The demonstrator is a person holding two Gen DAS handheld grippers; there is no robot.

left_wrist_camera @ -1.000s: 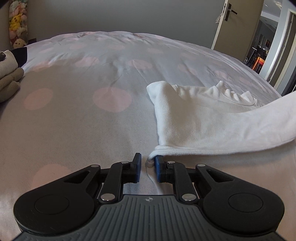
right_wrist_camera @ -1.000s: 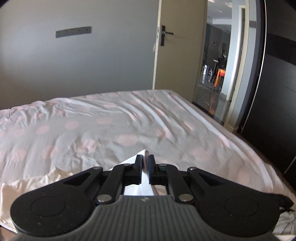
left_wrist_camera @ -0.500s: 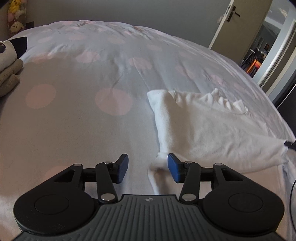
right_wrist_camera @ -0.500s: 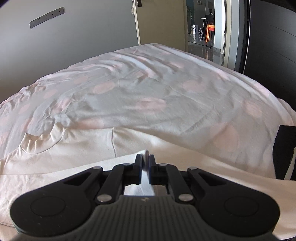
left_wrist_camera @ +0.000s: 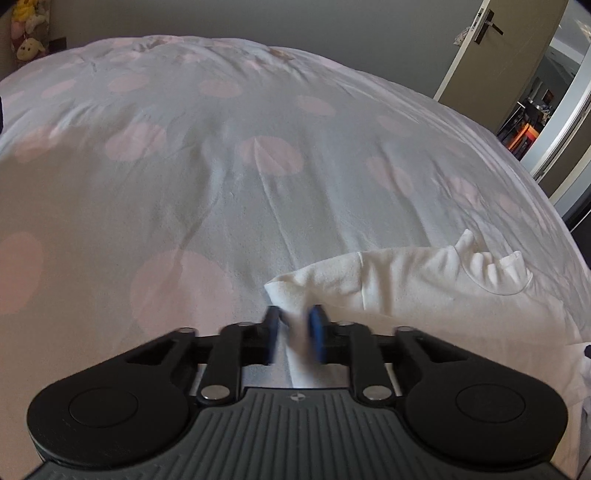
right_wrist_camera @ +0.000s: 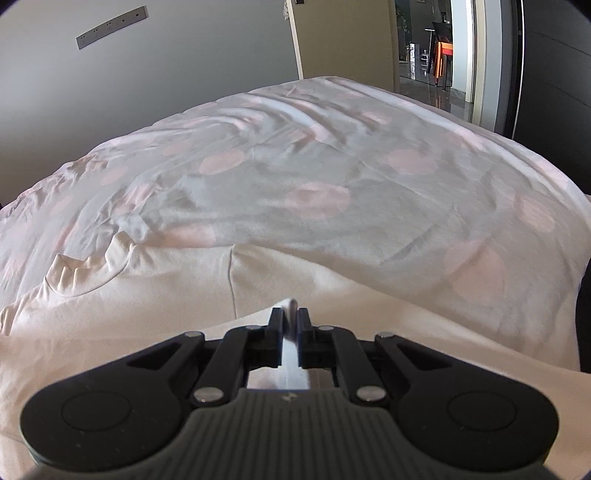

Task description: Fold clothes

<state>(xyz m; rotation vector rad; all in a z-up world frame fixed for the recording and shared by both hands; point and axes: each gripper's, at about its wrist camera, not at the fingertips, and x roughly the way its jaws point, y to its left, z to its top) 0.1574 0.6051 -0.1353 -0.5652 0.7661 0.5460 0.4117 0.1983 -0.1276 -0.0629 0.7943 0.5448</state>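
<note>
Only the left wrist view shows the plush toys in the far left corner and a door handle at far right; only the right wrist view shows the grey wall strip and an orange chair through the doorway.

The left gripper has just been closing, and its blurred blue pads now pinch a corner of the white garment, which spreads away to the right of the fingers over the spotted bedspread. The right gripper is clamped on a raised edge of the same garment, whose body lies ahead and left of its fingers.

The garment's near part is hidden under both gripper bodies, and its neckline is bunched and hard to read.
</note>
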